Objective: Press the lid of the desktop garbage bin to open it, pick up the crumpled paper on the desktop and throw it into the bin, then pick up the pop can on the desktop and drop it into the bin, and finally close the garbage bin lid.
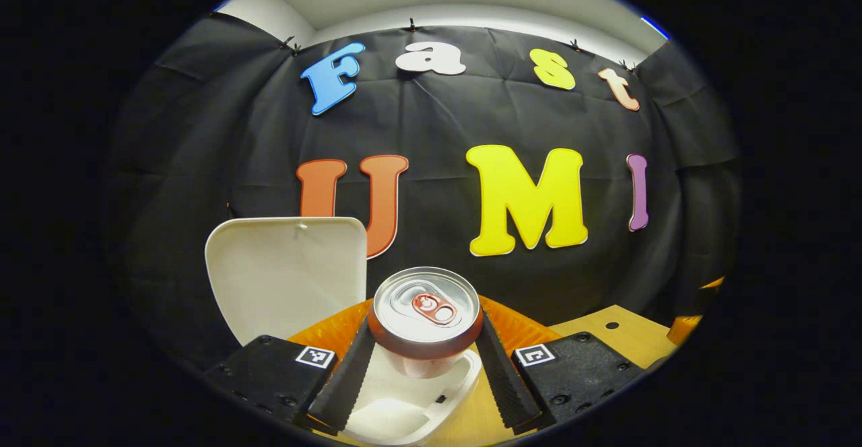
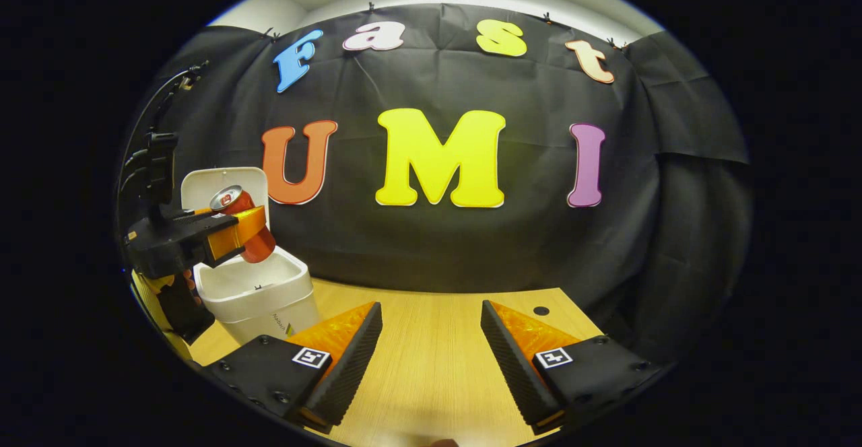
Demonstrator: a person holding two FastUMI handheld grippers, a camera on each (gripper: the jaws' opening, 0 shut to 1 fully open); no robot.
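Note:
A red pop can (image 1: 425,319) with a silver top stands upright between my left gripper's (image 1: 425,359) fingers, which are shut on its sides. Below it lies the white bin's (image 1: 404,406) open mouth, and the raised white lid (image 1: 286,275) stands behind on the left. In the right gripper view the left gripper (image 2: 232,231) holds the can (image 2: 246,228) tilted above the bin (image 2: 259,295), whose lid (image 2: 222,184) is up. My right gripper (image 2: 431,349) is open over the wooden desktop (image 2: 431,326), nothing between its fingers. I cannot make out crumpled paper inside the bin.
The bin stands at the desk's left end by the black cloth wall. A small dark hole (image 2: 541,311) marks the desktop at the right rear. A hand (image 2: 182,285) holds the left gripper's handle beside the bin.

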